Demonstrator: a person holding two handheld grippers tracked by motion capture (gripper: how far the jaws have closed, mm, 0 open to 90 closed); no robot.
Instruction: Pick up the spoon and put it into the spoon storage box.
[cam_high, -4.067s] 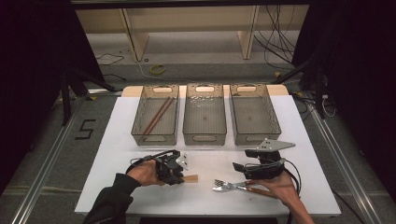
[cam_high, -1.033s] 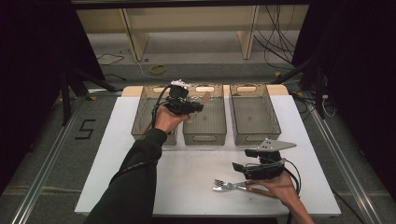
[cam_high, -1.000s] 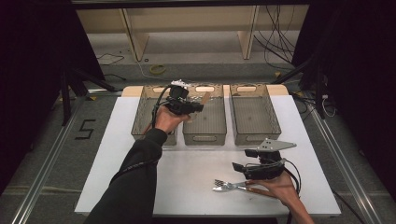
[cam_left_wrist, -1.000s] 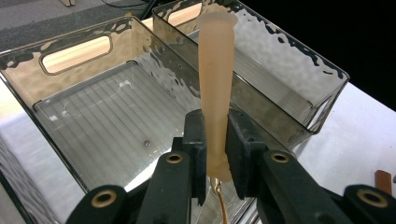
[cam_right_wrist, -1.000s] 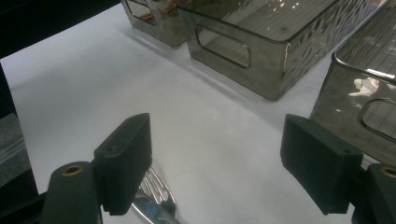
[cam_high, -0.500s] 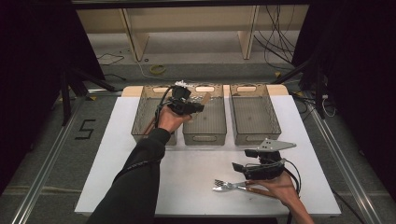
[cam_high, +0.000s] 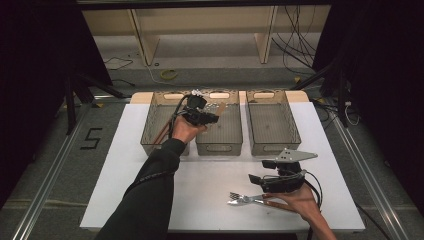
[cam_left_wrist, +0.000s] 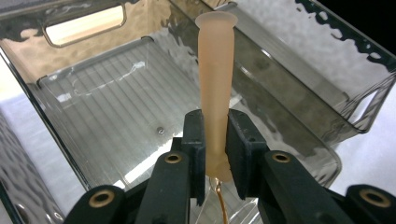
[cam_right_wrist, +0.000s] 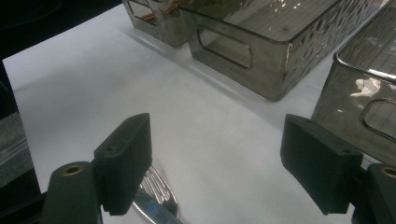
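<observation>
Fork (cam_high: 243, 199) on table (cam_high: 125, 165) before 3 bins (cam_high: 219, 125)

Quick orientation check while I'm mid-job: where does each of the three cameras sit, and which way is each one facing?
High view: above the person's side of the table, looking forward and down on three bins; both forearms and hands show.
Left gripper view: rides the left tongs, looking down into the middle bin; its black jaws clamp a peach handle.
Right gripper view: rides the right tongs, low over the white table; open jaws above a fork.
Shared: the middle bin appears in all three.
</observation>
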